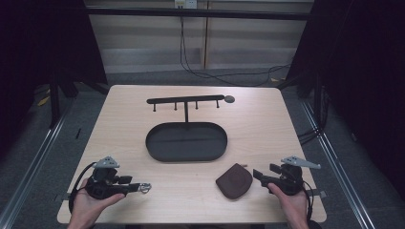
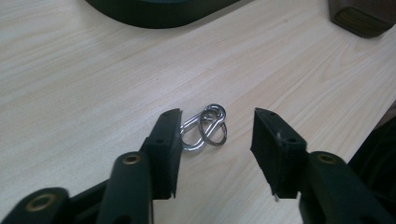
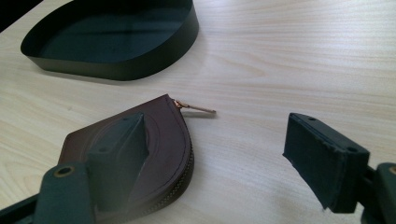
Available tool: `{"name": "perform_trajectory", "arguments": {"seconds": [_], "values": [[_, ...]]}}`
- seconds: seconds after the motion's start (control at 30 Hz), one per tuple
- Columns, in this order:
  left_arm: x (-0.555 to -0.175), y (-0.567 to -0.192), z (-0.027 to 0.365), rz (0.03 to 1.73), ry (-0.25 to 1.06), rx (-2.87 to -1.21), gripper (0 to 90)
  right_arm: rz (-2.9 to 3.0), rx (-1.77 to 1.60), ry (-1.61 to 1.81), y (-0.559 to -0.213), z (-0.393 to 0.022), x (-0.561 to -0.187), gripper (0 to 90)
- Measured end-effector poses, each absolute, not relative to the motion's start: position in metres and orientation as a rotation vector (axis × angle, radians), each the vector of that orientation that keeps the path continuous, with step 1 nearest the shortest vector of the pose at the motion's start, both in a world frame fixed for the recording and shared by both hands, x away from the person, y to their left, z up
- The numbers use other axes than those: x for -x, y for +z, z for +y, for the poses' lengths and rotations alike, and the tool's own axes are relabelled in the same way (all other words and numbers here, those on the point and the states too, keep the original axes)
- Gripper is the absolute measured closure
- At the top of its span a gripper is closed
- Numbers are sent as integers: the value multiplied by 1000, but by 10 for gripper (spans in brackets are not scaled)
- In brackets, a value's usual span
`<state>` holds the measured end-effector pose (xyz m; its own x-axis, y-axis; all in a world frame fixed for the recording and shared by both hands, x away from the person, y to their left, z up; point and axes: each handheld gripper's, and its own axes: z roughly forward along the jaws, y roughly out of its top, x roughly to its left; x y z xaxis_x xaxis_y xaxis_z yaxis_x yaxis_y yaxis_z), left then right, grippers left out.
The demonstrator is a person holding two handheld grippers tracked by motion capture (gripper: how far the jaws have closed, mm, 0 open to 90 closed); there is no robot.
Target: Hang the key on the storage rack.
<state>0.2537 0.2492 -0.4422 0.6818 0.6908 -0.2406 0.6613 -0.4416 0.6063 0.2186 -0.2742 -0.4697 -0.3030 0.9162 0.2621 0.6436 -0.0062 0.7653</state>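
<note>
Down at the lower left of the high view, the left gripper (image 1: 138,187) has its fingers (image 2: 164,140) half open around a metal clip (image 2: 205,127) on the bench (image 1: 267,138), one finger touching it. Lower right, the right gripper (image 1: 260,175) gapes wide, one finger (image 3: 119,154) over a brown pouch (image 3: 163,140).

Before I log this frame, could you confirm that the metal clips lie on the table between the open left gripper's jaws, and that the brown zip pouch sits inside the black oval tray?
Not quite: the brown zip pouch lies on the bare table, in front of the black oval tray, as the high view shows. The metal clips do lie on the table between the open left gripper's jaws.
</note>
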Motion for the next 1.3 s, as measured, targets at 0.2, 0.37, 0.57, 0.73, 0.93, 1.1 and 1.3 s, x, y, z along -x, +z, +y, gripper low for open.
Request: {"name": "perform_trajectory", "arguments": {"seconds": [0.2, 0.37, 0.57, 0.73, 0.93, 1.1, 1.3], "values": [[-259, -435, 243, 1032, 68, -2267, 545, 1974, -1619, 1219, -470, -274, -218, 224], [-268, -426, 236, 1026, 43, -2308, 542, 1984, -1623, 1214, -471, -274, -219, 222], [-272, -427, 231, 1030, 29, -2342, 533, 1995, -1612, 1212, -469, -272, -218, 222], [-281, -430, 227, 1013, -8, -2412, 542, 2001, -1614, 1211, -470, -272, -219, 222], [-285, -430, 214, 970, -39, -2528, 602, 2005, -1612, 1204, -470, -271, -219, 221], [-288, -428, 210, 955, -39, -2563, 629, 2007, -1615, 1202, -470, -271, -219, 221], [-290, -430, 206, 947, -74, -2616, 646, 2015, -1618, 1198, -471, -271, -220, 221]]}}
